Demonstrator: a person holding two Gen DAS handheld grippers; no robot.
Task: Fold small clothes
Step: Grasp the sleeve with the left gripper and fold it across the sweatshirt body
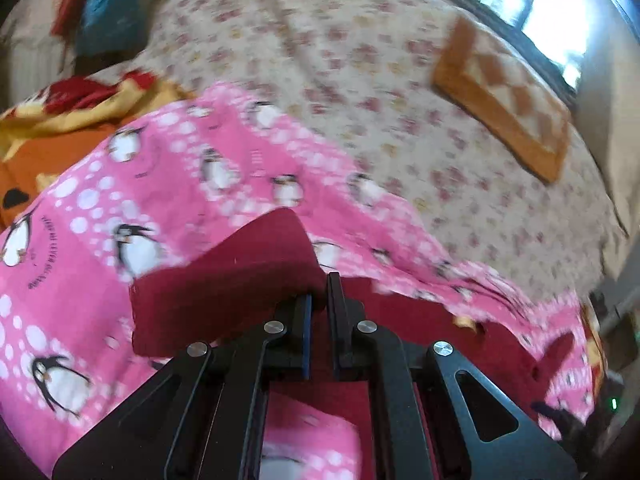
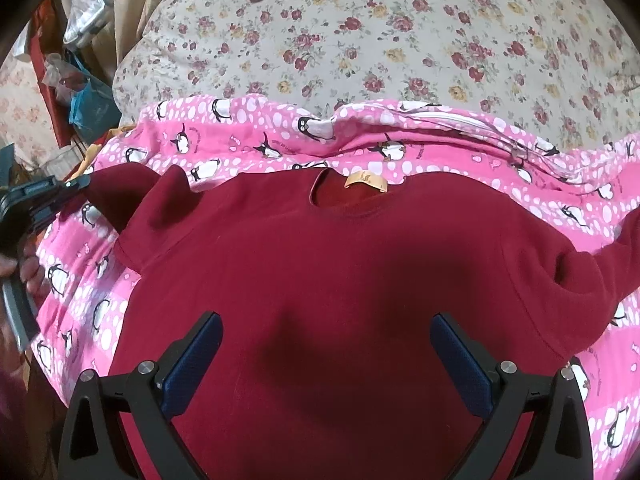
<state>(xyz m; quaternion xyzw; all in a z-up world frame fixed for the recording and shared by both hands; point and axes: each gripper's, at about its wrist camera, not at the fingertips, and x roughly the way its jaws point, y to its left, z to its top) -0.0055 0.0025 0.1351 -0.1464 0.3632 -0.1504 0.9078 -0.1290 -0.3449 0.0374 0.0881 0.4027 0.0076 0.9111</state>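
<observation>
Sweater (image 2: 340,280): we count 1, maroon, on 1 penguin blanket (image 2: 248,140). Left gripper (image 1: 320,300) clamps its sleeve (image 1: 224,280) at 9 o'clock; right gripper (image 2: 326,364) wide apart, empty.

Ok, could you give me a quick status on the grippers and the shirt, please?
Left gripper shut on sleeve, lifted. Right gripper open above maroon shirt, flat on penguin blanket. Nothing in the way.

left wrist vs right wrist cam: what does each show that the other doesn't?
Left wrist only: left gripper jaws shut on the maroon sleeve; bright window.

Right wrist only: whole maroon sweater laid flat, neck label, right gripper jaws open above it.

Both: pink penguin blanket, floral bedspread, orange towel.
</observation>
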